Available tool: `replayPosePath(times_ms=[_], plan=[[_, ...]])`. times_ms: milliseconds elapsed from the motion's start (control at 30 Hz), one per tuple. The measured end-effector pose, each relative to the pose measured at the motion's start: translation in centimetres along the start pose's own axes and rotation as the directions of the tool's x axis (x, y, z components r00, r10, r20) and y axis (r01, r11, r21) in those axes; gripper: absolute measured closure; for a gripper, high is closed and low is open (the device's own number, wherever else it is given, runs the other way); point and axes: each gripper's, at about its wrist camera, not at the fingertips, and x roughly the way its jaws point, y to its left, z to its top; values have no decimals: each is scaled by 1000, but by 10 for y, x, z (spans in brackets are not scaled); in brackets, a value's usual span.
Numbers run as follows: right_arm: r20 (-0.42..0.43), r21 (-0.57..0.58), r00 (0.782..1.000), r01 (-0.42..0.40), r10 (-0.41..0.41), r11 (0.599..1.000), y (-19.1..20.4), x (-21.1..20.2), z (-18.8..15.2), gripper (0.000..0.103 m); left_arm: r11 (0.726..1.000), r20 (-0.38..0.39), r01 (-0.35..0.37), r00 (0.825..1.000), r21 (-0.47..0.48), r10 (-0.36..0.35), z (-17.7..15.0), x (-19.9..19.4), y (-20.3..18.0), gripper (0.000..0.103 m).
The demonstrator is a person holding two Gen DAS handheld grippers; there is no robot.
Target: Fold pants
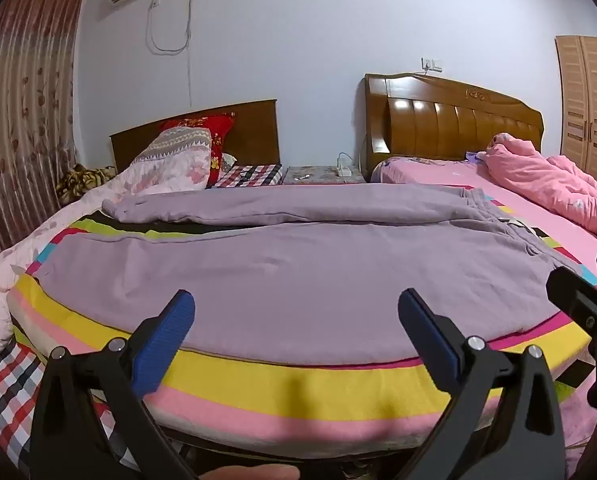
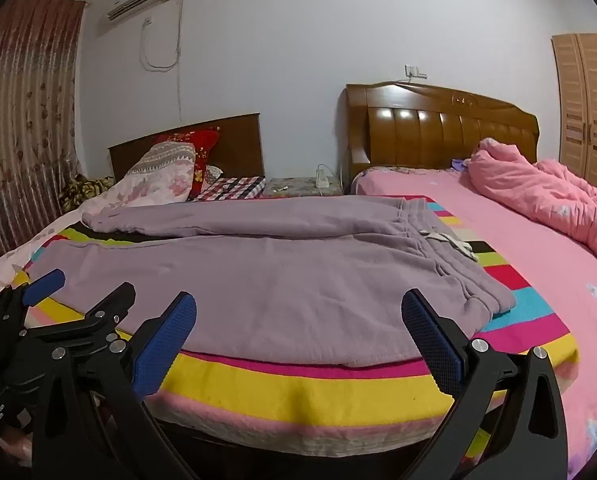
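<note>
pants point(image 1: 298, 280) spread flat on striped blanket point(image 1: 282, 376), legs apart, waistband right | left gripper point(image 1: 296, 332) and right gripper point(image 2: 298, 334) — jaws spread, empty, short of near edge | risk — pinching blanket with cloth drags both

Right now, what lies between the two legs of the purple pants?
A wedge of bare striped blanket separates the legs of the purple pants toward the cuffs, clear in both wrist views.

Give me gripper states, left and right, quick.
Left gripper: jaws wide open, holding nothing, above the near edge of the pants.
Right gripper: jaws wide open, holding nothing, over the same edge.
</note>
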Motion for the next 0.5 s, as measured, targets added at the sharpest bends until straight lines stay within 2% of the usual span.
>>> replayPosePath(times_ms=[500], plan=[[9,-3,1000,2,-2,1000,0,-4,3,4,1000,-3,5,1000,19,-5,-2,-2,-1,1]])
